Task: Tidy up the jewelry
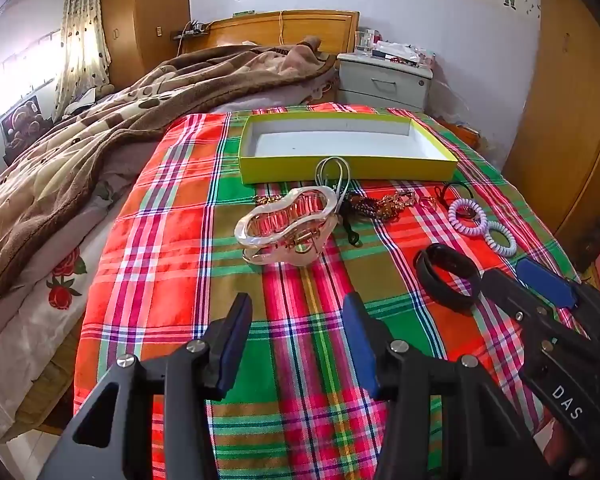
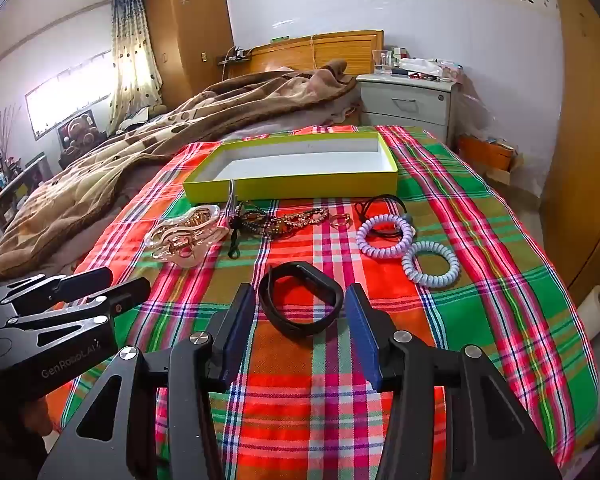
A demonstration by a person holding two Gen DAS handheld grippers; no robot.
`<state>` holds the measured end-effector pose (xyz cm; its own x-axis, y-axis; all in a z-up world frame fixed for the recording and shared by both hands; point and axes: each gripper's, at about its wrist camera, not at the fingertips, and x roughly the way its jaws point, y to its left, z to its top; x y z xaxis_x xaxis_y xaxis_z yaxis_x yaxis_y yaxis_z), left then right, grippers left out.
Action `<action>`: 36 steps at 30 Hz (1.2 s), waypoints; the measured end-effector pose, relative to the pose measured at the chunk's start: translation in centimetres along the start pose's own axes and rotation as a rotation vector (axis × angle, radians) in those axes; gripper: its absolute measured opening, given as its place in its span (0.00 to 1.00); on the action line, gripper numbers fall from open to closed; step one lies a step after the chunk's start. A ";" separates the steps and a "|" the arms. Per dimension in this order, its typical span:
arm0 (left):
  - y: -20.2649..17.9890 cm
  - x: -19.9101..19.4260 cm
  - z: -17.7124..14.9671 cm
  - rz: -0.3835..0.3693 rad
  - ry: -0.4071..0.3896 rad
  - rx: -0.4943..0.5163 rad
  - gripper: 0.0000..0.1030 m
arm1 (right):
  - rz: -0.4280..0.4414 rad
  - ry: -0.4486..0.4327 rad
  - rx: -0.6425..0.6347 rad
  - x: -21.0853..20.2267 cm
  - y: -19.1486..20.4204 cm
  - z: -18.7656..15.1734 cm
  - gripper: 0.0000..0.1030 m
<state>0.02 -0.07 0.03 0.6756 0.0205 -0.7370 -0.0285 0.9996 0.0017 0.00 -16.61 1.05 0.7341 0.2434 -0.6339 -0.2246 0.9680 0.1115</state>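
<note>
An empty yellow-green box (image 1: 340, 168) (image 2: 300, 188) lies on the plaid cloth (image 1: 172, 264) at the far side. In front of it lie a clear pearly hair claw (image 1: 288, 226) (image 2: 186, 236), a tangle of gold and dark chains (image 1: 380, 202) (image 2: 284, 218), two lilac coil hair ties (image 1: 482, 224) (image 2: 408, 248) and a black wristband (image 1: 446, 278) (image 2: 300, 304). My left gripper (image 1: 298, 308) is open and empty, short of the hair claw. My right gripper (image 2: 300, 300) is open, its fingertips on either side of the wristband's near half.
A brown blanket (image 1: 80, 152) covers the bed to the left. A grey nightstand (image 1: 384, 80) with clutter stands behind the box. Wooden wardrobes stand at the right (image 1: 572, 120) and the far left. The cloth's edge drops off at left and right.
</note>
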 end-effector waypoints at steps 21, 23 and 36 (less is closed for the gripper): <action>0.5 -0.6 0.2 0.001 -0.021 -0.024 0.48 | -0.015 0.012 -0.008 0.0 0.3 0.3 0.46; 0.7 -0.6 0.2 -0.004 -0.017 -0.028 0.48 | -0.017 0.012 -0.008 0.1 0.3 0.2 0.46; 0.7 -0.5 0.2 -0.008 -0.019 -0.032 0.48 | -0.017 0.014 -0.009 0.0 0.2 0.0 0.46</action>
<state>-0.20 0.66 0.54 0.6896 0.0130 -0.7241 -0.0459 0.9986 -0.0258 0.00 -16.43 1.05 0.7287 0.2264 -0.6464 -0.2181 0.9714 0.0944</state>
